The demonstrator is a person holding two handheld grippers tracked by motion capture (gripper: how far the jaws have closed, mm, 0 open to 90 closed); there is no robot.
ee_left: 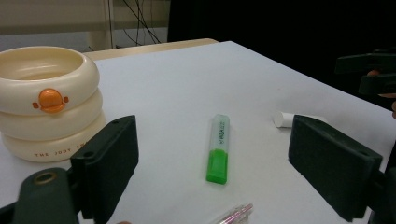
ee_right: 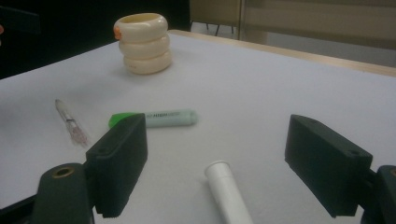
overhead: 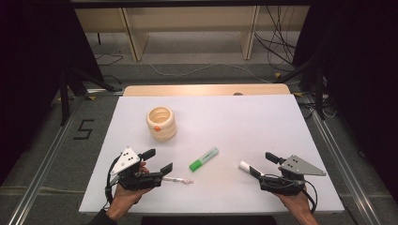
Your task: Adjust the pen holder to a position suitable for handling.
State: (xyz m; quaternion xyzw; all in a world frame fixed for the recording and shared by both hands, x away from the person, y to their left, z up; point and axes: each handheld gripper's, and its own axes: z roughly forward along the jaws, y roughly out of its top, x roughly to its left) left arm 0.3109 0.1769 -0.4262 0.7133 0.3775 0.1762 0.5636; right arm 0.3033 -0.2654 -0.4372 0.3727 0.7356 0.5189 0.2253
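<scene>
My left hand-held gripper (overhead: pixel 158 161) hangs spread over the near left of the desk (overhead: pixel 263 117), nothing between its jaws. The clear pen (overhead: pixel 178 179) lies just beside its lower jaw tip, flat on the desk. My right hand-held gripper (overhead: pixel 264 165) is spread too, with the white tube (overhead: pixel 245 166) lying between its jaws, untouched by the pads. Between the two lies the green highlighter (overhead: pixel 203 159). Farther back stands the cream ringed holder (overhead: pixel 161 123). I count one pen, one tube, one highlighter, one holder, two grippers.
</scene>
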